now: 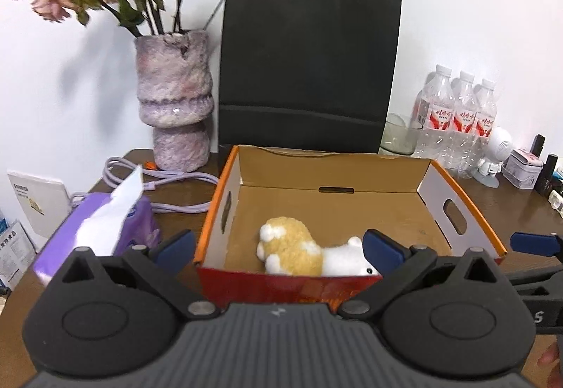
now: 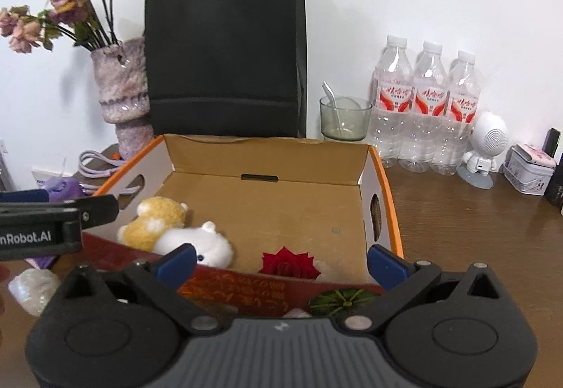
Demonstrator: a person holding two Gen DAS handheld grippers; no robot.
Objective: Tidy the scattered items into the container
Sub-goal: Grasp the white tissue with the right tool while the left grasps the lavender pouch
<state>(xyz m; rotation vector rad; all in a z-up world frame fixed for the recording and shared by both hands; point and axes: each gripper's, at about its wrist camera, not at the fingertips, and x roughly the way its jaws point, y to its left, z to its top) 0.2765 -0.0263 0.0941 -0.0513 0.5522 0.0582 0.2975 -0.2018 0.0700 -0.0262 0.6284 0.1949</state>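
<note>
A cardboard box [image 1: 468, 208] with an orange rim and a red front stands on the wooden table. In its near left corner lie a tan plush toy [image 1: 292, 247] and a white plush toy [image 1: 348, 258]. The right wrist view shows the box [image 2: 387, 191], both plush toys [image 2: 158, 219] [image 2: 200, 243] and a red rose [image 2: 288, 263] by the near wall. My left gripper [image 1: 279, 249] is open above the near wall, holding nothing. My right gripper [image 2: 281, 263] is open over the rose, not touching it. A green striped item [image 2: 337, 303] and a pearly white item [image 2: 33, 286] lie outside the box.
Behind the box stand a black paper bag [image 1: 309, 64], a fuzzy purple vase [image 1: 176, 99] of dried flowers, a glass cup [image 2: 345, 119] and three water bottles [image 2: 425, 106]. A purple tissue pack [image 1: 105, 226] and cable [image 1: 169, 180] lie to the left. A white figurine [image 2: 487, 145] and tin [image 2: 529, 170] are on the right.
</note>
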